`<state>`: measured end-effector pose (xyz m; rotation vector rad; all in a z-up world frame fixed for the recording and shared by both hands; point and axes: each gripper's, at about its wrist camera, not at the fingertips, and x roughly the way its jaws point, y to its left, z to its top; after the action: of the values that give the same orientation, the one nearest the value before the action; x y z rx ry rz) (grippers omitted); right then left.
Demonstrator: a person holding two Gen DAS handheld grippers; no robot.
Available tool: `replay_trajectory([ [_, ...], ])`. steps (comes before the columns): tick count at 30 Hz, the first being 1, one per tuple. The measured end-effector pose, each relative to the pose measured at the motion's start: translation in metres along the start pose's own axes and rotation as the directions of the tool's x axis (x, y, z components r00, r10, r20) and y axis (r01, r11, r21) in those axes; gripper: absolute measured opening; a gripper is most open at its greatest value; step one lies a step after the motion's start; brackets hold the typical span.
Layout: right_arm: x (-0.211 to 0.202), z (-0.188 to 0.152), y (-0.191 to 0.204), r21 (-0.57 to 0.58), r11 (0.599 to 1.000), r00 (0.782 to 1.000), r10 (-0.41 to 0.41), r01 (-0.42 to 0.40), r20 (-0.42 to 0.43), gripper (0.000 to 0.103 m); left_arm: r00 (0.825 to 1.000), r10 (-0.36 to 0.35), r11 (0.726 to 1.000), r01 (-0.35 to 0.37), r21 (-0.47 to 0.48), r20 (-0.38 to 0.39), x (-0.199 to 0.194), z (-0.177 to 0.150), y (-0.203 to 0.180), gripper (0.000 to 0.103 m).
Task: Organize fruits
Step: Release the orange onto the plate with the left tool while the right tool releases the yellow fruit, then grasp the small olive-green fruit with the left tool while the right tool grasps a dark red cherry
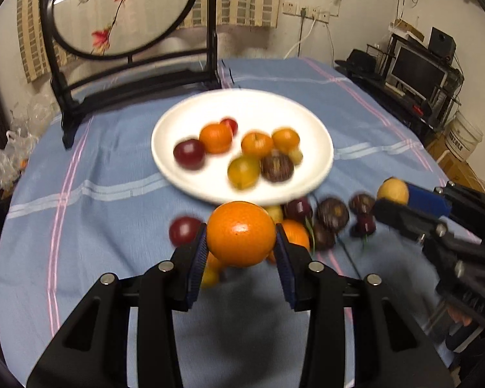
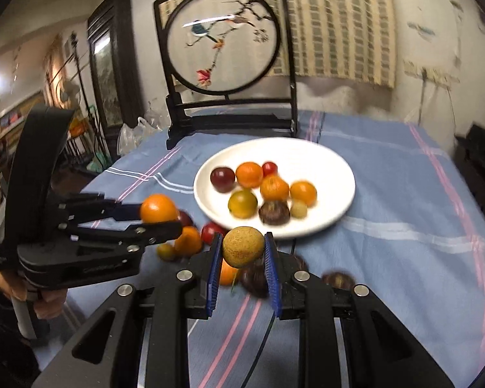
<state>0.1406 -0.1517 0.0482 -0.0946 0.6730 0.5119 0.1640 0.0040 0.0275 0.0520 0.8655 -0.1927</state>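
My left gripper (image 1: 241, 241) is shut on an orange (image 1: 241, 233) and holds it above the cloth, just short of the white plate (image 1: 190, 110). It also shows in the right wrist view (image 2: 160, 215). My right gripper (image 2: 242, 252) is shut on a tan round fruit (image 2: 243, 246), also near the plate's (image 2: 333, 161) front rim; it shows at the right in the left wrist view (image 1: 392, 198). The plate holds several oranges, dark plums and small yellow-green fruits. Loose fruits (image 1: 333, 215) lie on the cloth under both grippers.
A blue checked cloth (image 1: 97, 168) covers the table. A dark-framed round embroidered screen (image 1: 123, 9) stands behind the plate. Plastic bags (image 1: 13, 148) lie off the left edge. A shelf with a monitor (image 1: 417, 71) stands at the right.
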Motion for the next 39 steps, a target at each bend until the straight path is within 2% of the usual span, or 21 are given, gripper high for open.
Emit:
replay_trajectory([
  [2, 0.012, 0.012, -0.001, -0.026, 0.999, 1.0, -0.02, 0.02, 0.001, 0.026, 1.0, 0.014, 1.0, -0.014, -0.007, 0.004, 0.01, 0.017, 0.004, 0.039],
  [6, 0.054, 0.029, -0.013, -0.017, 1.0, 0.998, -0.008, 0.007, -0.065, 0.026, 1.0, 0.007, 0.997, -0.009, -0.083, -0.027, 0.038, 0.041, 0.022, 0.039],
  [10, 0.09, 0.036, -0.018, -0.034, 0.999, 0.992, -0.014, 0.01, -0.125, 0.026, 0.998, -0.007, 0.993, -0.001, -0.121, -0.067, 0.063, 0.048, 0.032, 0.039],
  [16, 0.124, 0.04, -0.023, -0.037, 0.999, 0.984, -0.045, 0.04, -0.17, 0.026, 0.994, 0.002, 0.99, -0.017, -0.14, -0.107, 0.092, 0.055, 0.038, 0.039],
  [17, 0.127, 0.041, -0.024, -0.033, 0.999, 0.984, -0.047, 0.042, -0.171, 0.027, 0.994, 0.007, 0.989, -0.023, -0.145, -0.111, 0.097, 0.057, 0.038, 0.039],
  [18, 0.13, 0.042, -0.025, -0.025, 0.999, 0.985, -0.041, 0.038, -0.168, 0.038, 0.993, 0.011, 0.988, -0.028, -0.151, -0.116, 0.099, 0.058, 0.039, 0.04],
  [19, 0.129, 0.042, -0.026, -0.015, 0.999, 0.985, -0.038, 0.036, -0.165, 0.045, 0.993, 0.01, 0.986, -0.03, -0.162, -0.12, 0.101, 0.06, 0.041, 0.043],
  [20, 0.127, 0.043, -0.028, -0.003, 0.999, 0.987, -0.038, 0.038, -0.155, 0.056, 0.993, 0.009, 0.983, -0.029, -0.18, -0.114, 0.099, 0.06, 0.042, 0.056],
  [21, 0.12, 0.042, -0.031, 0.024, 0.999, 0.992, -0.036, 0.039, -0.121, 0.06, 0.996, 0.003, 0.98, -0.021, -0.198, -0.091, 0.093, 0.06, 0.044, 0.065],
  [23, 0.107, 0.039, -0.034, 0.058, 0.998, 0.995, -0.024, 0.03, -0.097, 0.062, 0.999, -0.013, 0.978, 0.003, -0.21, -0.044, 0.079, 0.059, 0.044, 0.067],
  [25, 0.097, 0.035, -0.037, 0.079, 0.997, 0.996, -0.016, 0.023, -0.09, 0.063, 0.999, -0.02, 0.977, 0.012, -0.211, -0.034, 0.068, 0.056, 0.044, 0.067],
  [27, 0.08, 0.027, -0.042, 0.121, 0.992, 0.997, -0.007, 0.016, -0.08, 0.071, 1.0, -0.013, 0.972, 0.006, -0.236, -0.028, 0.057, 0.05, 0.046, 0.075],
  [30, 0.056, 0.014, -0.048, 0.166, 0.986, 0.997, 0.024, -0.012, -0.069, 0.076, 1.0, -0.011, 0.963, 0.004, -0.269, -0.025, 0.041, 0.031, 0.046, 0.082],
  [35, 0.024, -0.017, -0.043, 0.144, 0.99, 0.996, 0.006, 0.007, -0.088, 0.077, 1.0, 0.017, 0.971, -0.021, -0.238, -0.021, 0.018, -0.008, 0.038, 0.086],
  [39, 0.007, -0.045, -0.036, 0.14, 0.99, 0.994, -0.005, 0.021, -0.111, 0.077, 0.999, 0.007, 0.963, -0.017, -0.268, -0.038, 0.013, -0.034, 0.039, 0.086],
])
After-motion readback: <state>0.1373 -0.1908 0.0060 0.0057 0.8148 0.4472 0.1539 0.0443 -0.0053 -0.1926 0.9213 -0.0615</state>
